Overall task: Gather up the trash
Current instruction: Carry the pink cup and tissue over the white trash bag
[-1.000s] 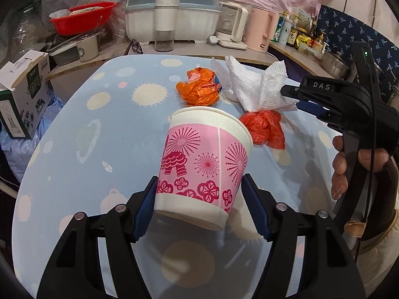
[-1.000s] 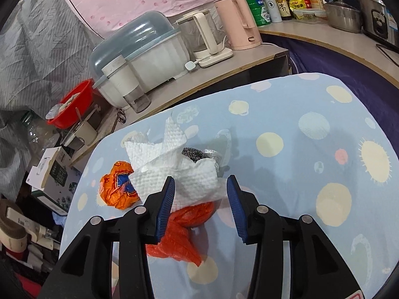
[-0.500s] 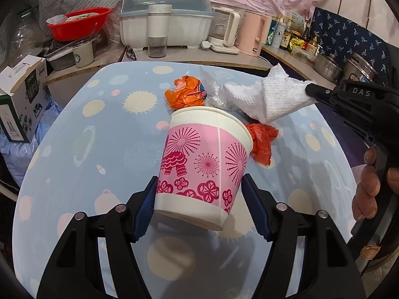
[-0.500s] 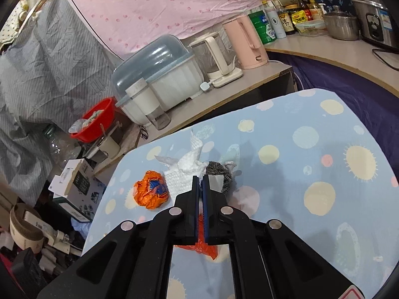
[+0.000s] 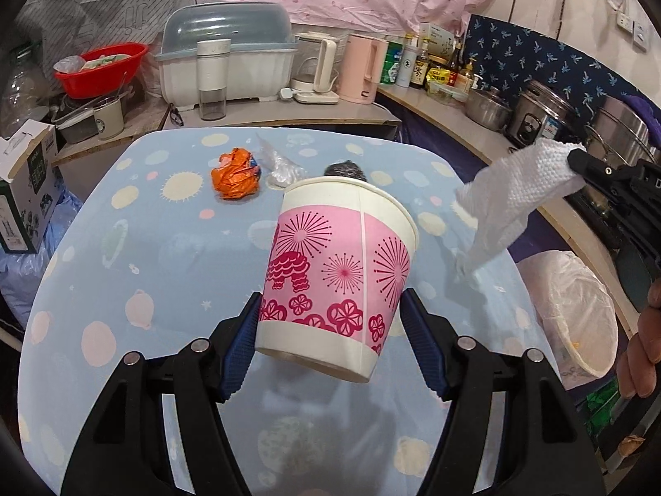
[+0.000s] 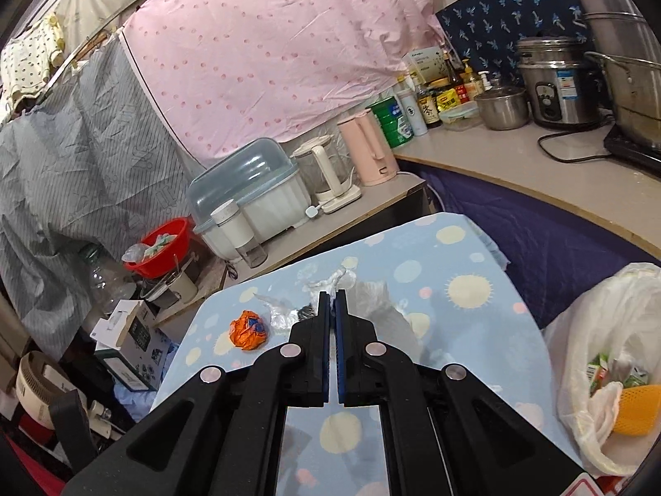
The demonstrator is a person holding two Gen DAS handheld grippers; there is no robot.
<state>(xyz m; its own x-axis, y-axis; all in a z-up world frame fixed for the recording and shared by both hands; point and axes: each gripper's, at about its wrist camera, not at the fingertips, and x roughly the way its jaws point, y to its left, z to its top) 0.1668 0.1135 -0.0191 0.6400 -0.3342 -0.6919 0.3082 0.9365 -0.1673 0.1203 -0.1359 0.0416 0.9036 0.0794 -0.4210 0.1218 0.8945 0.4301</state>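
Two loads: your left tongs (image 5: 330,322) clamp the pink-patterned paper cup (image 5: 336,273) at 6 o'clock; right tongs (image 6: 333,301) pinch the white paper towel (image 5: 516,202), which may snag short of the white-lined bin (image 6: 599,330) at 3 o'clock.

A lived-in home kitchen, cramped and improvised. Along the top of the left wrist view a beige L-shaped countertop (image 5: 330,111) carries a white plastic dish-drying box with a grey-blue domed lid (image 5: 227,62), a white glass-bodied electric kettle (image 5: 316,68) and a pale pink electric kettle (image 5: 363,68), then sauce and seasoning bottles (image 5: 421,68). Toward the right edge stand a stainless steel lidded pot (image 5: 487,109) and a steel rice cooker (image 5: 537,113). At upper left a red plastic basin (image 5: 99,68) sits among clutter. A pink dotted sheet (image 6: 268,53) hangs as a wall covering, and a light blue tablecloth with sun and circle prints (image 5: 136,256) covers the table in the centre
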